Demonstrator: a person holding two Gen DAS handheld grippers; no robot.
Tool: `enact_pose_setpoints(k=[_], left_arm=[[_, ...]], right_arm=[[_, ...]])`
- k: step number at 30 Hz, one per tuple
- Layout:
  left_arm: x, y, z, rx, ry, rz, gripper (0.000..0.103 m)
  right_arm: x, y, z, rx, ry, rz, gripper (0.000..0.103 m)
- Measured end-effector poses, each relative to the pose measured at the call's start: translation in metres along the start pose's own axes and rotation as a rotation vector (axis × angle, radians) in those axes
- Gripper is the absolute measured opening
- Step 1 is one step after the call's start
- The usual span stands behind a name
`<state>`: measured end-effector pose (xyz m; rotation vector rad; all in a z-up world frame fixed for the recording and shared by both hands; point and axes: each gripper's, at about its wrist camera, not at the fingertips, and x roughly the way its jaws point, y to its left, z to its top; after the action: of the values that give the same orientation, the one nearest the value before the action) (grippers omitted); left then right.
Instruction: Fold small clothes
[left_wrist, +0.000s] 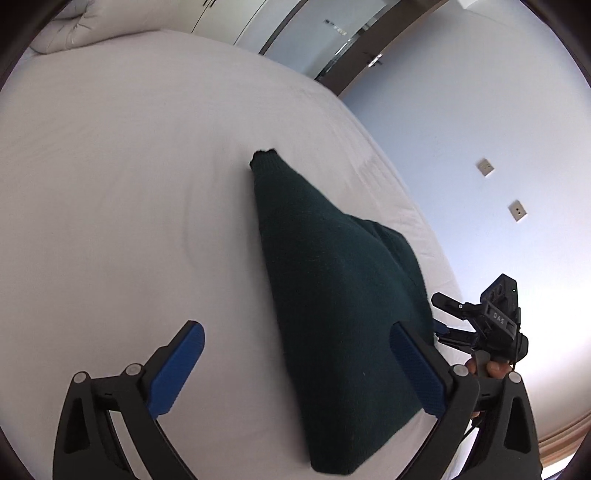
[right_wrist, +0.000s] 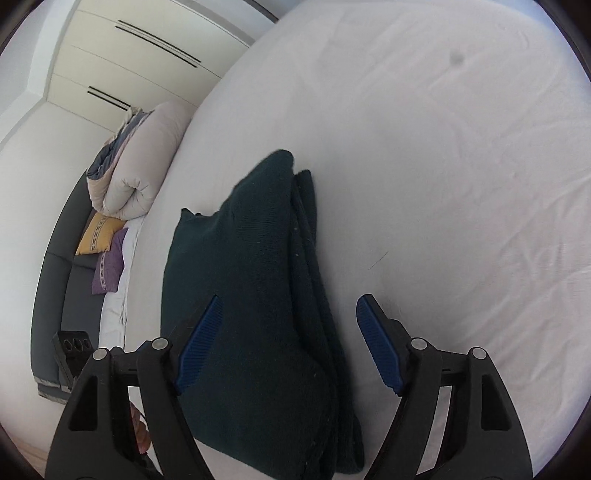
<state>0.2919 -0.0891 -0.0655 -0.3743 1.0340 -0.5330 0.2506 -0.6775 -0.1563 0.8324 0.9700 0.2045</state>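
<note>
A dark green knitted garment (left_wrist: 332, 295) lies folded in several layers on the white bed sheet (left_wrist: 110, 184). It also shows in the right wrist view (right_wrist: 258, 295), with stacked edges along its right side. My left gripper (left_wrist: 295, 339) is open, its blue-padded fingers standing either side of the garment's near end. My right gripper (right_wrist: 288, 317) is open as well, straddling the garment's near end. The right gripper shows in the left wrist view (left_wrist: 491, 325) at the bed's right edge.
A rolled duvet (right_wrist: 140, 166) and yellow and purple cushions (right_wrist: 99, 240) lie at the bed's head against a grey headboard (right_wrist: 55, 277). The bed's edge (left_wrist: 424, 229) runs close to the garment, with a wall behind it. Wardrobe doors (right_wrist: 129, 44) stand beyond.
</note>
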Motion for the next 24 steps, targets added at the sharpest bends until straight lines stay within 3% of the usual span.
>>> enact_pose_setpoints(k=[5,8,9,11,12,16,19,21,24], left_arm=[[0.06,-0.008,0.005,-0.072,0.128,-0.006,0.095],[0.073,-0.015,0.004,-0.09,0.101,0.024,0.096],[0.076,-0.02,0.005,-0.083,0.098,0.046,0.097],[0.082,-0.033,0.005,-0.05,0.101,0.078,0.086],[0.085,-0.038,0.005,-0.038,0.112,0.073,0.073],[0.087,-0.06,0.006,0.025,0.117,0.17,0.055],[0.077,-0.068,0.003,0.044,0.103,0.189,0.045],[0.061,-0.073,-0.005,0.057,0.092,0.186,0.042],[0.013,-0.084,-0.026,0.124,0.039,0.214,0.042]], right_arm=[[0.033,-0.001,0.022,0.03,0.04,0.055,0.071],[0.052,0.003,0.035,0.008,0.095,0.046,0.057],[0.057,0.004,0.038,0.007,0.108,0.051,0.048],[0.074,0.011,0.045,-0.007,0.144,0.048,0.036],[0.08,0.014,0.046,-0.022,0.15,0.036,0.035],[0.089,0.037,0.04,-0.128,0.12,-0.083,0.029],[0.086,0.076,0.02,-0.296,0.047,-0.26,0.023],[0.079,0.111,-0.004,-0.442,-0.023,-0.378,0.021],[0.059,0.163,-0.052,-0.598,-0.11,-0.417,0.02]])
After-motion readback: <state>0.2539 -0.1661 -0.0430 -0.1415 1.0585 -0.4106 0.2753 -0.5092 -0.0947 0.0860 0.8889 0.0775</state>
